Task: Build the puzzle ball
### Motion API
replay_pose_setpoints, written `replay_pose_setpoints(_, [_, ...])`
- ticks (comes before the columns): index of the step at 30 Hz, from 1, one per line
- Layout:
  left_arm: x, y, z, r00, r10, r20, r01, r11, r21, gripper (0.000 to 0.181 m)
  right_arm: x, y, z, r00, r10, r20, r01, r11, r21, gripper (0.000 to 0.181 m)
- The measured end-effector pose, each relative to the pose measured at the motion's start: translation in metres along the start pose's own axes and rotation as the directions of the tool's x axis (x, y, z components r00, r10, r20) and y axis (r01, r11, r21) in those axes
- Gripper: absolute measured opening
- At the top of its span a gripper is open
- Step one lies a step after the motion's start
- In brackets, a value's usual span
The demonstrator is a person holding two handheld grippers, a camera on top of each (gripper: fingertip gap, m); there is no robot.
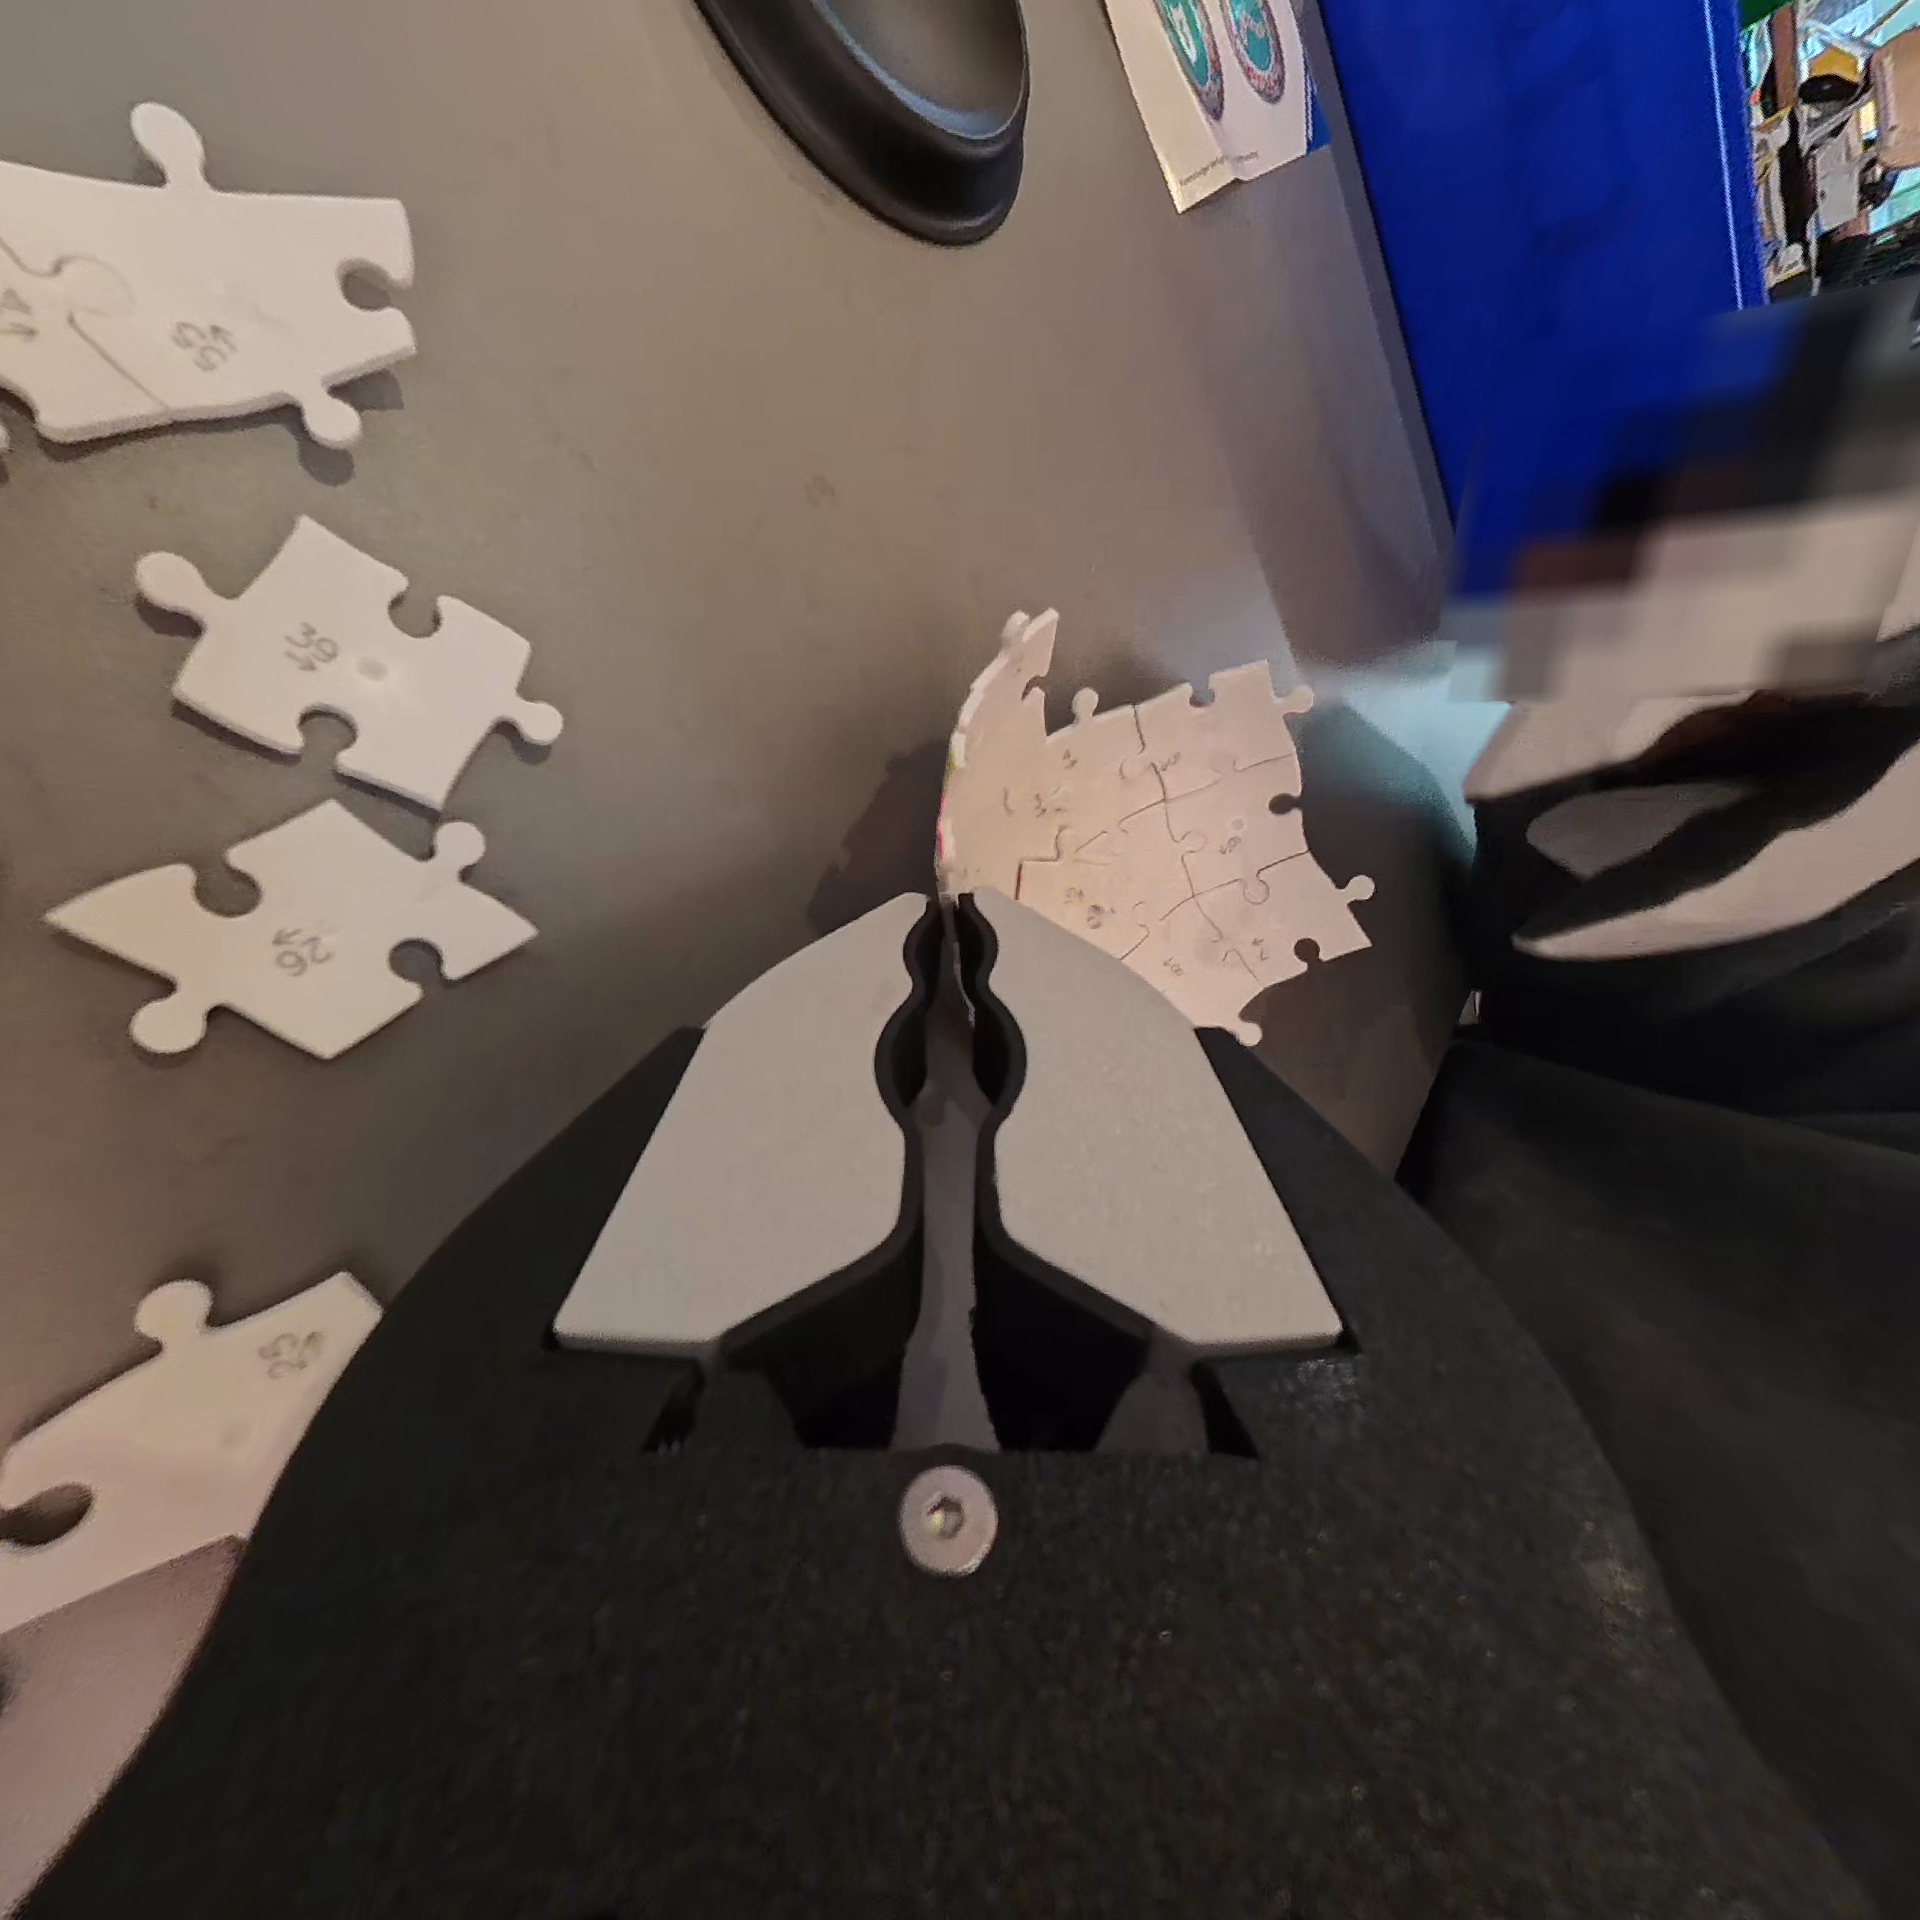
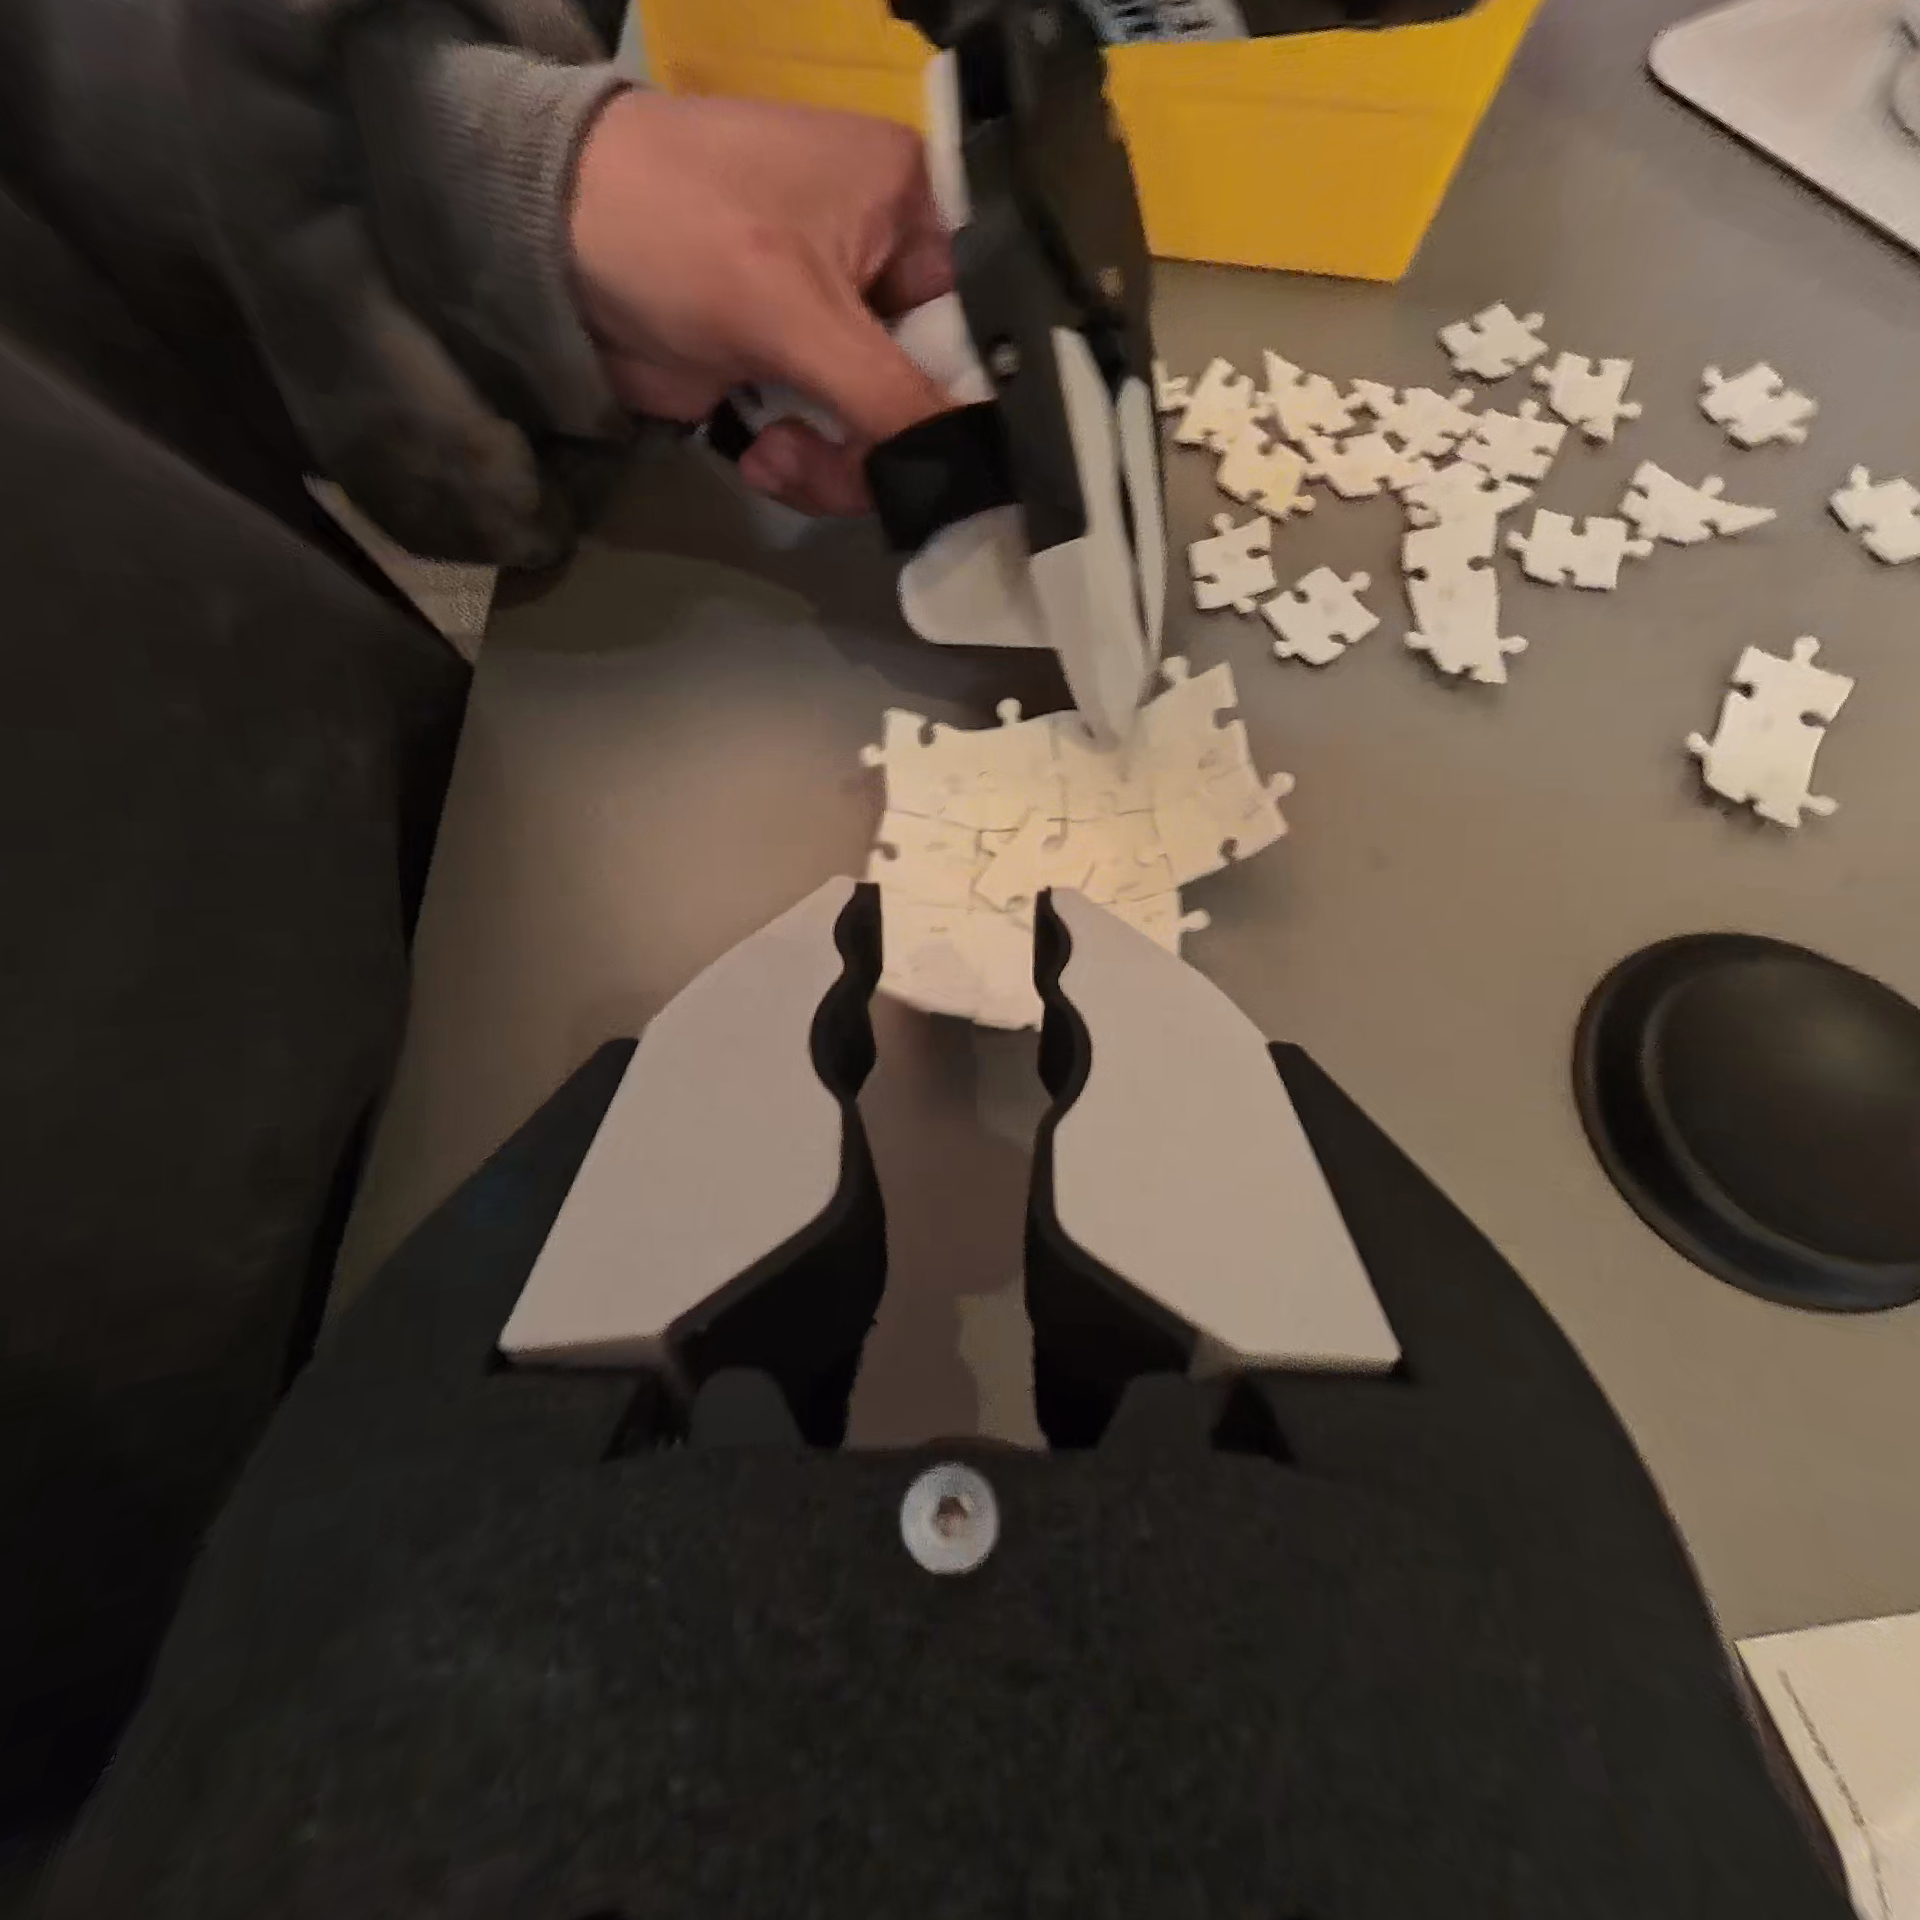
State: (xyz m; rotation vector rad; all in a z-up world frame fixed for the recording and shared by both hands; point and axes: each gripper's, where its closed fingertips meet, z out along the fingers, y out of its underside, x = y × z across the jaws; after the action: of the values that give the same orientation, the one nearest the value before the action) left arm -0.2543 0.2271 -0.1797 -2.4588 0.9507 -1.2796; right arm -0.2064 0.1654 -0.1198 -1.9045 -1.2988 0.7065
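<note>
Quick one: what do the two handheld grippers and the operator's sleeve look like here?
Both match: the left gripper and right gripper each have a black, grainy-textured body with a silver hex screw at its centre, and two light grey tapered fingers lined with wavy black inner pads. No cables show. The hand holding the left one comes out of a grey knit sleeve with a ribbed cuff.

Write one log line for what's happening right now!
left gripper: shut on curved puzzle section | right gripper: open, empty | loose pieces: on table
</note>
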Motion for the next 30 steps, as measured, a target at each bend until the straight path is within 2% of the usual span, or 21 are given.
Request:
replay_pose_setpoints(1, [0.000,0.001,0.000,1.000,-0.004,-0.002,0.004,1.000,0.000,0.002,-0.007,0.003,0.000,0.999,-0.036,-0.013,0.036,0.999,-0.015,0.028])
replay_pose_setpoints(4, [-0.002,0.002,0.000,1.000,-0.011,-0.006,0.011,1.000,-0.008,0.003,-0.022,0.008,0.004,0.976,-0.186,-0.114,0.186,0.982,-0.016,0.031])
replay_pose_setpoints(6, [-0.001,0.003,0.000,1.000,-0.012,-0.011,0.012,1.000,-0.017,0.003,-0.020,0.013,0.007,0.930,-0.296,-0.217,0.292,0.955,-0.053,0.027])
replay_pose_setpoints(7, [-0.001,0.004,0.000,1.000,-0.011,-0.012,0.011,1.000,-0.024,0.003,-0.021,0.017,0.010,0.917,-0.333,-0.221,0.322,0.943,-0.085,0.024])
replay_pose_setpoints(10, [0.001,0.005,0.000,1.000,-0.005,-0.018,0.004,0.999,-0.041,0.003,-0.020,0.028,0.016,0.890,-0.419,-0.179,0.380,0.900,-0.216,0.023])
replay_pose_setpoints(13, [0.002,0.005,-0.001,1.000,0.008,-0.018,-0.009,0.998,-0.058,0.003,-0.014,0.036,0.018,0.828,-0.545,-0.129,0.472,0.803,-0.365,0.023])
replay_pose_setpoints(17, [0.006,0.003,-0.003,0.999,0.012,-0.034,-0.014,0.999,-0.049,0.004,-0.010,0.040,0.022,0.781,-0.621,-0.068,0.536,0.722,-0.439,0.017])
replay_pose_setpoints(19, [0.008,0.001,-0.006,0.999,0.018,-0.042,-0.019,0.999,-0.033,0.011,-0.007,0.041,0.024,0.757,-0.650,-0.064,0.557,0.693,-0.457,0.011])
replay_pose_setpoints(25, [0.015,-0.006,-0.025,0.996,0.037,-0.086,-0.033,0.998,0.046,0.022,-0.008,0.035,0.028,0.750,-0.654,-0.098,0.562,0.708,-0.427,0.005])
replay_pose_setpoints(30, [0.025,-0.009,-0.065,0.992,0.044,-0.120,-0.021,0.983,0.183,0.031,-0.007,0.019,0.027,0.809,-0.558,-0.186,0.477,0.808,-0.346,0.004])
